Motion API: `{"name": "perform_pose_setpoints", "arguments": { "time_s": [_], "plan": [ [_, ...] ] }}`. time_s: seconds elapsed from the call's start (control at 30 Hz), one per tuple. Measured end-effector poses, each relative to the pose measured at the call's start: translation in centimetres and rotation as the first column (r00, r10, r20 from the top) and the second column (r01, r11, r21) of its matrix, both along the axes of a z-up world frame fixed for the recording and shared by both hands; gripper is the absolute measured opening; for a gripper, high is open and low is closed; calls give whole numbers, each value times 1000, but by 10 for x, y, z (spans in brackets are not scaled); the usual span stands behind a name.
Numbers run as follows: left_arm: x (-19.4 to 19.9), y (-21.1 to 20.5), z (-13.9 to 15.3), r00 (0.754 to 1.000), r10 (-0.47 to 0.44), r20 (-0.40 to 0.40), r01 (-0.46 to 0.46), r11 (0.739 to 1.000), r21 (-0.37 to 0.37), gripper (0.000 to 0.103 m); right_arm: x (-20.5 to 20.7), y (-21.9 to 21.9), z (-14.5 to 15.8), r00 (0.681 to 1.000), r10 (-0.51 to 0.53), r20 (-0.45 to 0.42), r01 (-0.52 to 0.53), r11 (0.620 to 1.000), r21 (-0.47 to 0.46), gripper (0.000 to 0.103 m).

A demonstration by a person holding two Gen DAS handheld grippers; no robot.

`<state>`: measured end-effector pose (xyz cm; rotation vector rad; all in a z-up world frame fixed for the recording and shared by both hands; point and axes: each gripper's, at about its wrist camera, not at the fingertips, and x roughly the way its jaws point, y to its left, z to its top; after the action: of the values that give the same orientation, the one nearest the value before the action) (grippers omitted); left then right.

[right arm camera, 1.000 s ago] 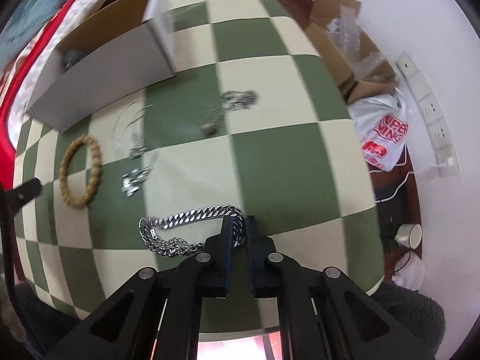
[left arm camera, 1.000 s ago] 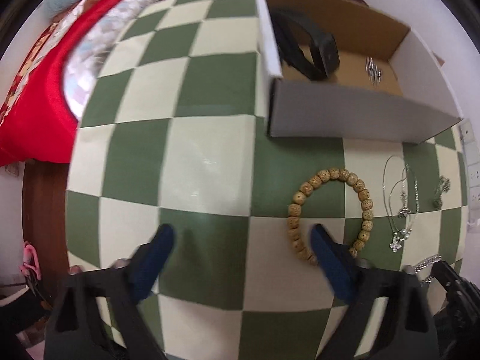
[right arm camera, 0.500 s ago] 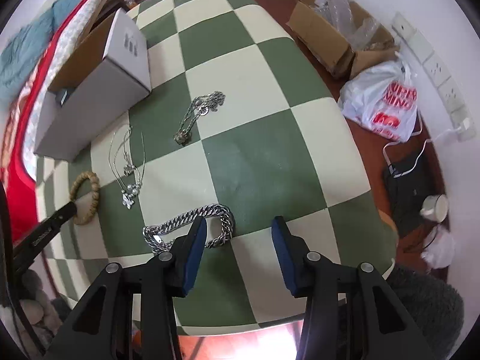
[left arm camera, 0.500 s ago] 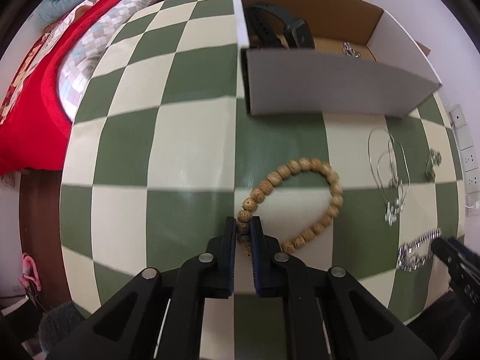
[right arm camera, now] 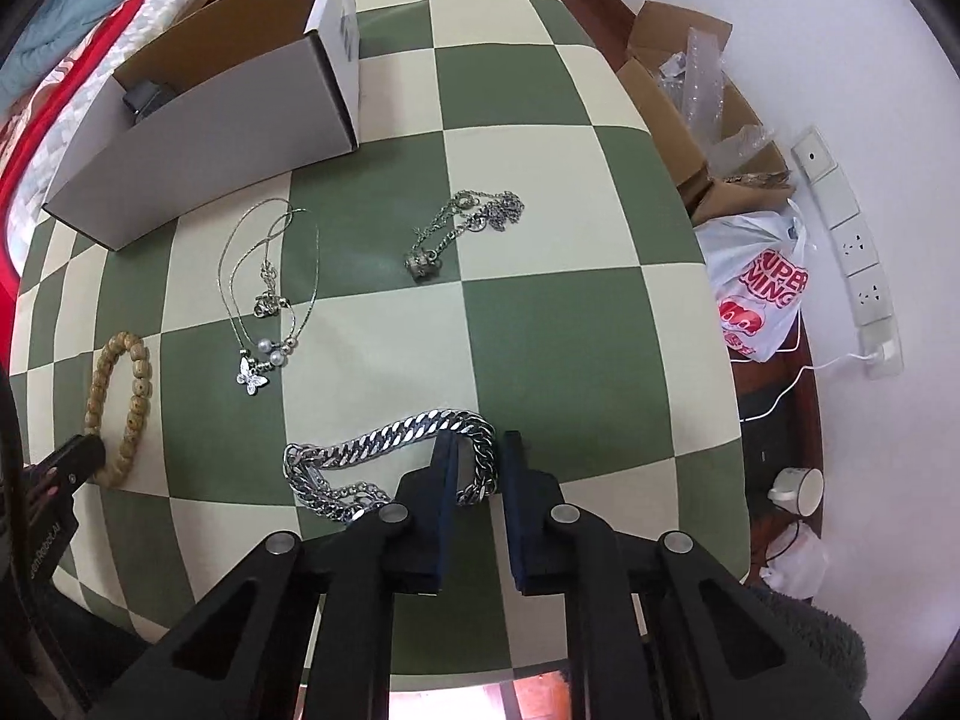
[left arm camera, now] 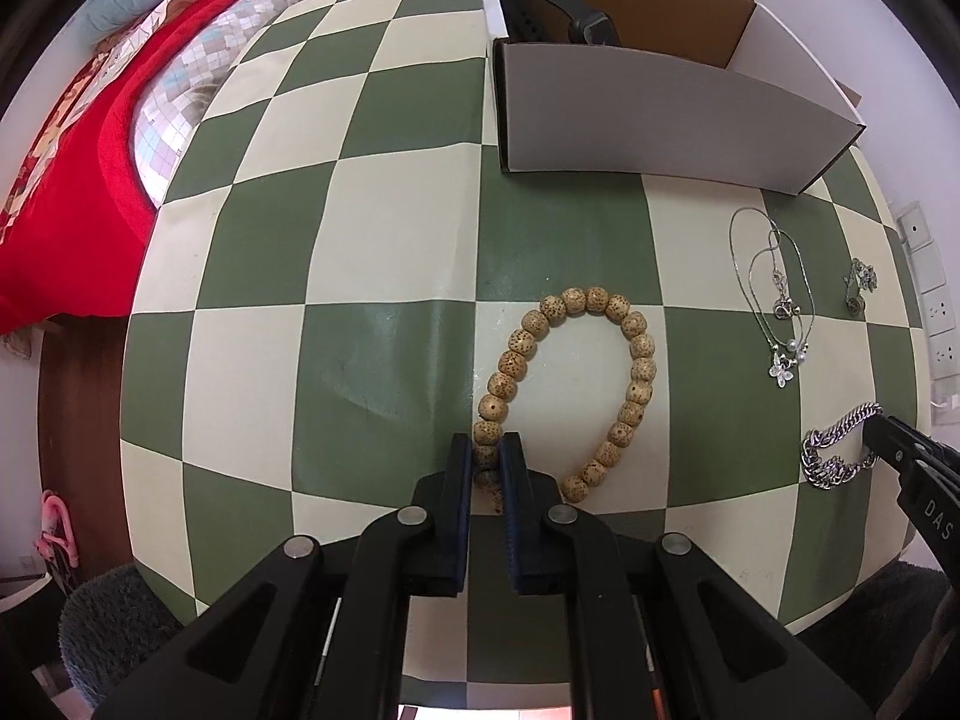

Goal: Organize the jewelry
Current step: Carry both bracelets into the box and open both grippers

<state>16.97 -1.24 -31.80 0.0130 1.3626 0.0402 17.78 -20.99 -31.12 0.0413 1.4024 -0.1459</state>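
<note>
Two grippers: both are low over the checkered table, near its front edge.
Left gripper: the fingers are closed to a narrow gap and they pinch the near end of the wooden bead bracelet; the rest of the loop lies flat on the cloth.
Right gripper: the fingers are a little apart, and the bend of the thick silver chain lies between them; I cannot tell if the pads touch it.
Thin necklaces: they lie between the bracelet and the chain, with a butterfly pendant and pearls.
Small charm chain: it lies further right, apart from the others.
Cardboard box: open, at the far side of the table, with a black watch inside.
Room: red bedding at the left; a plastic bag and wall sockets at the right.
</note>
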Motion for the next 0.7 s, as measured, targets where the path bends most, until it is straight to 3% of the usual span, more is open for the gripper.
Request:
{"name": "perform_pose_setpoints", "arguments": {
  "time_s": [0.27,0.43,0.7],
  "plan": [
    [20,11,-5,1000,9,-10,-9,1000,-16,7,8,-2,-4,999,29,-33,-29,1000,-7,15],
    [26,14,10,1000,-20,11,20,999,-26,6,6,1,-2,999,36,-18,-36,999,8,4],
    [29,16,70,993,-35,114,43,996,-73,6,-8,-3,27,997,-54,52,40,970,241,4]
  ]
}}
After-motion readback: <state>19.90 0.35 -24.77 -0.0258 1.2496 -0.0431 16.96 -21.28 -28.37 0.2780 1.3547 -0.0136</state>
